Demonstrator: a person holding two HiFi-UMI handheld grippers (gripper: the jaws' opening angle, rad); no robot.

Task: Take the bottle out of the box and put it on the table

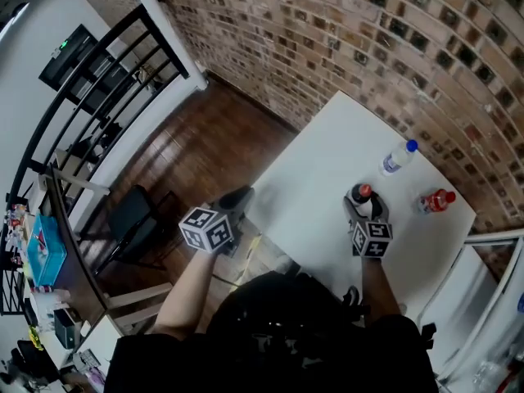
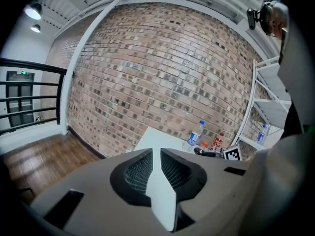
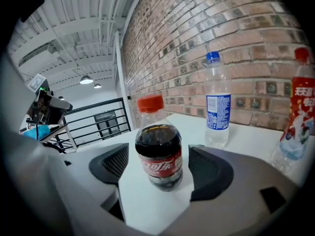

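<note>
Left gripper: I am holding it nearest to me, off the near edge of the table and over the wood floor. Its jaws are sitting almost together with only a thin slit between them, and nothing is in them. I judge I am parking it there to leave the other hand room.

Right gripper: I am pointing it along the tabletop with its jaws spread wide on either side of the cola bottle. Neither pad is touching the bottle, so it is gripping nothing.

Cola bottle: it is standing upright on the table between those 2 open jaws, resting on its own base. I judge this is the task's bottle, already set down, so the grip is no longer needed.

Cola bottle contents: dark drink is filling it up to the shoulder, and its red cap is on.

Water bottle: it is standing upright further back, apart from the cola. It is clear with a blue cap and blue label, and I cannot tell its fill level.

Red bottle: it is standing at the far right near the brick wall, with a red cap and red label. I cannot tell what is in it.

Box: none of the 3 views is showing me a box, so I cannot say where it is sitting or what it is holding.
</note>
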